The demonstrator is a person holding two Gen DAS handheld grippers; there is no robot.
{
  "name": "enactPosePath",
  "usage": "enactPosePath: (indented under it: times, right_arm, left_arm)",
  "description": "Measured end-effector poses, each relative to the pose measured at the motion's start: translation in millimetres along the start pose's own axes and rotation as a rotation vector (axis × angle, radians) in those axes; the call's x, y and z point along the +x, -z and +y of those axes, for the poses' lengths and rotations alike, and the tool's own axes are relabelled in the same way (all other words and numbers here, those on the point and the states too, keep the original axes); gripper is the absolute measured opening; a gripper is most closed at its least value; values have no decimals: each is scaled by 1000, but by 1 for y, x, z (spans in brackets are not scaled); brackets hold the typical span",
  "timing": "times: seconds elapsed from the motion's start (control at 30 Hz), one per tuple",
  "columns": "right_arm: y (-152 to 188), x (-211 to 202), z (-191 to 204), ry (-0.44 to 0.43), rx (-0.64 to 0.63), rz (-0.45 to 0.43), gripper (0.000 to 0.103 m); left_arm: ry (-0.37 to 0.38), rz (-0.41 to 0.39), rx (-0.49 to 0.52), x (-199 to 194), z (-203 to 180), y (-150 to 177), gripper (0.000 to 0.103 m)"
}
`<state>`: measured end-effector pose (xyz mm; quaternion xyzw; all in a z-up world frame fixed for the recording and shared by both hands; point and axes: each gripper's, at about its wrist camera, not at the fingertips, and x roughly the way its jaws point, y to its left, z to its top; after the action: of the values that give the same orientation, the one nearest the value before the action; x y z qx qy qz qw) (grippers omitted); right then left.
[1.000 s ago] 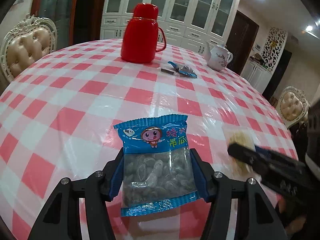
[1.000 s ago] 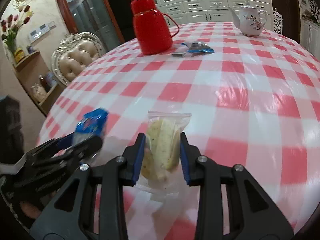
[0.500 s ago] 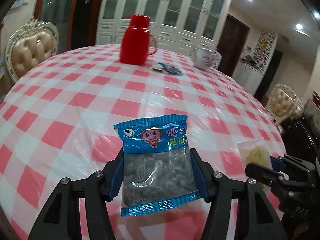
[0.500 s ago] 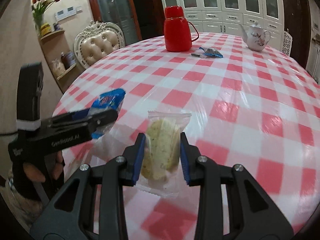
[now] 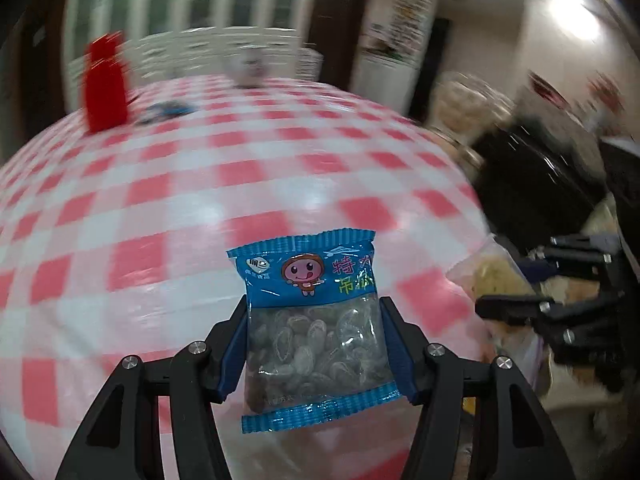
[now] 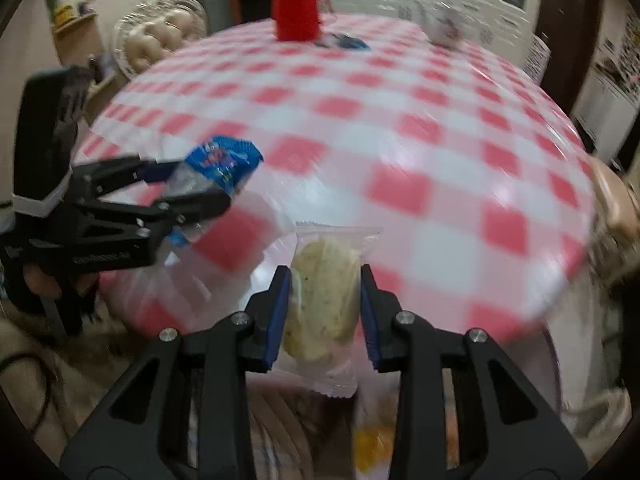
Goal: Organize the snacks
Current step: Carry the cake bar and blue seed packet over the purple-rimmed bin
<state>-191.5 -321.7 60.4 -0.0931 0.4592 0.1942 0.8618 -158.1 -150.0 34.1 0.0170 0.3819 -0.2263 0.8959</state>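
Between the blue pads of the left claw (image 5: 316, 348) sits a blue seed packet (image 5: 312, 320), clamped on both side edges, its cartoon-printed top upright and its clear lower half showing grey seeds. Off to the right in the left wrist view, the right claw (image 5: 520, 292) grips a clear cracker pouch (image 5: 492, 276), held just past the rim of the checked surface (image 5: 240, 184). Seen from the right wrist, that claw (image 6: 322, 316) is closed on the pouch (image 6: 324, 304), which stands upright with pale crackers inside, while the left claw (image 6: 200, 188) appears on the left with the packet (image 6: 224, 164) pinched between its fingers and a hand (image 6: 40, 280) on its handle. Both snacks hang in the air at the near edge of the surface (image 6: 360, 120), touching nothing else. Far across it, blurred, stand a red flask (image 6: 295, 4) and a white teapot (image 6: 444, 26), with a small blue wrapper (image 6: 348, 42) lying just beside the flask. A cushioned chair (image 6: 156, 36) stands beyond the surface on the left.
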Motion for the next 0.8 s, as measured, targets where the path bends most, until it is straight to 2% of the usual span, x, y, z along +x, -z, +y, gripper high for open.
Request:
enactPosePath:
  times: [0.17,0.33,0.47,0.63,0.8]
  right_arm:
    - [39,-21,-42,75,88,65,37]
    - [65,-20,-77,134,133,139,37]
    - [94,-15,-103,161,202,201,37]
    - [133,-6,-132,175,300,276,37]
    - [154,-5,-150,180,364,296,37]
  left_arm:
    - [132,62,158,15,-66,-6,61]
    - [214,112,314,27,-125,-1,61]
    - [316,222,370,54,-163,7,61]
    - [357,313,459,84,-202,22,61]
    - [373,397,496,117,-225,26,61]
